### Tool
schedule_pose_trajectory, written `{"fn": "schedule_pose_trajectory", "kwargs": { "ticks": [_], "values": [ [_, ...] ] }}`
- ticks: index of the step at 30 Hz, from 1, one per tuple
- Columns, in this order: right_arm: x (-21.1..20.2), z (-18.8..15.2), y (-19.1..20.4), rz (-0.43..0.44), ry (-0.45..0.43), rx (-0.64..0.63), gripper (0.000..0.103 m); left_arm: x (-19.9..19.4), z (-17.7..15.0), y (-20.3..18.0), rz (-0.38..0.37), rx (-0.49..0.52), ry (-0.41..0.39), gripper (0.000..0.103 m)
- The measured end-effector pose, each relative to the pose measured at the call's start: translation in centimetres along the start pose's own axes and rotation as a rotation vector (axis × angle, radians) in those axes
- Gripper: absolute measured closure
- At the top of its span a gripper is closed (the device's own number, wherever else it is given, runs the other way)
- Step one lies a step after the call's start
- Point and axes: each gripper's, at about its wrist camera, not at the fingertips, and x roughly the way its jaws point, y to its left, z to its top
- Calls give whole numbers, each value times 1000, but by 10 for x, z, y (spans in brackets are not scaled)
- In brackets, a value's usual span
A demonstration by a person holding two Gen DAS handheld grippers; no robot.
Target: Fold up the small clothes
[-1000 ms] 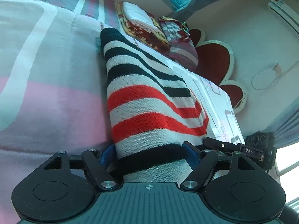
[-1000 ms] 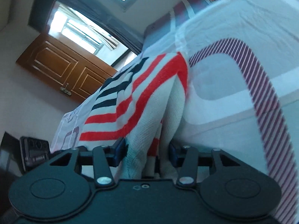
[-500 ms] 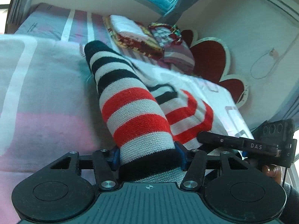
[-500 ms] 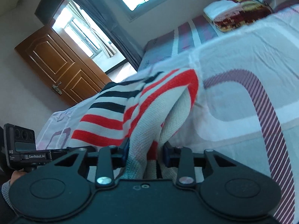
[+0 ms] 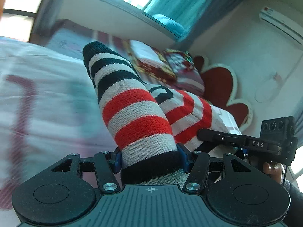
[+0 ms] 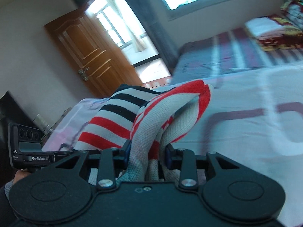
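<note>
My left gripper [image 5: 150, 159] has its jaws clamped on a bunched fold of the knitted sweater with red, black and off-white stripes [image 5: 132, 113]; the blue pads press into its black hem band from both sides, the jaws about half closed around the thick roll of cloth. They had just been closing on it, with the knit between them the whole while. My right gripper [image 6: 145, 156] grips another bunch of the same sweater, narrower, the pale inner side of the knit squeezed between its blue pads, and those jaws too had just been closing on the fabric. From the left jaws the sweater rises away in a striped tube, red bands first, then black, ending in a dark rounded edge held up above the bed with the pink, grey and white patterned sheet [image 5: 47, 104]. From the right jaws it arches up in a loop with a red edge on top, the striped outer face falling to the left. In each view my other gripper's black body shows just beside the sweater, held by a hand [image 5: 271, 170]. Further out on the bed lies a stack of folded red and yellow patterned blankets [image 5: 151, 60], beside a red heart-shaped headboard [image 5: 221, 83]. A brown wooden door [image 6: 89, 56] stands open on the far wall.
</note>
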Motion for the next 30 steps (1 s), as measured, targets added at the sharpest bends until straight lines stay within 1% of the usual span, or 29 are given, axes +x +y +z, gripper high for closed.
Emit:
{"fn": "schedule_pose_trajectory", "kwargs": {
  "ticks": [3, 5, 7, 9, 10, 11, 12, 13, 14, 15, 16, 17, 18, 19, 20, 21, 22, 24, 25, 26, 28, 30],
  "values": [
    [30, -6, 36, 57, 32, -30, 69, -45, -10, 34, 39, -19, -11, 47],
    [51, -16, 57, 98, 49, -24, 69, -72, -22, 58, 66, -37, -4, 47],
    [69, -29, 74, 133, 68, -8, 69, -95, -35, 84, 94, -57, 18, 47],
    [87, -45, 92, 159, 97, 32, 69, -113, -55, 108, 121, -77, 46, 47],
    [98, -56, 100, 171, 118, 55, 69, -119, -66, 121, 137, -103, 64, 46],
    [105, -66, 105, 180, 139, 74, 69, -124, -77, 133, 172, -135, 84, 41],
    [115, -78, 108, 181, 166, 87, 69, -128, -88, 144, 228, -146, 103, 37],
    [124, -91, 112, 157, 203, 99, 69, -133, -97, 149, 235, -143, 87, 25],
    [135, -102, 111, 110, 244, 100, 67, -141, -105, 153, 229, -157, 48, 24],
    [141, -111, 107, 69, 261, 111, 67, -145, -109, 153, 226, -177, 33, 24],
    [141, -117, 97, 83, 247, 165, 69, -150, -113, 152, 224, -188, 16, 24],
    [138, -118, 86, 104, 236, 230, 67, -154, -115, 149, 234, -177, -9, 24],
    [135, -116, 82, 106, 234, 257, 65, -154, -116, 144, 245, -164, -24, 24],
    [129, -114, 83, 98, 228, 248, 63, -159, -120, 145, 249, -159, -35, 24],
    [121, -109, 86, 82, 210, 219, 58, -163, -122, 146, 253, -162, -47, 24],
    [112, -105, 89, 61, 182, 189, 55, -162, -121, 140, 262, -165, -59, 24],
    [105, -100, 92, 40, 149, 166, 47, -164, -122, 141, 269, -166, -68, 24],
    [99, -88, 90, 20, 96, 146, 47, -163, -121, 139, 292, -187, -89, 24],
    [101, -87, 88, 28, 97, 154, 49, -163, -120, 141, 292, -202, -94, 24],
    [108, -82, 86, 32, 114, 162, 50, -159, -119, 137, 298, -206, -97, 24],
    [128, -77, 88, -11, 164, 143, 58, -157, -118, 134, 314, -208, -95, 24],
    [139, -78, 92, -25, 160, 111, 59, -151, -117, 133, 318, -215, -92, 24]
  ]
}}
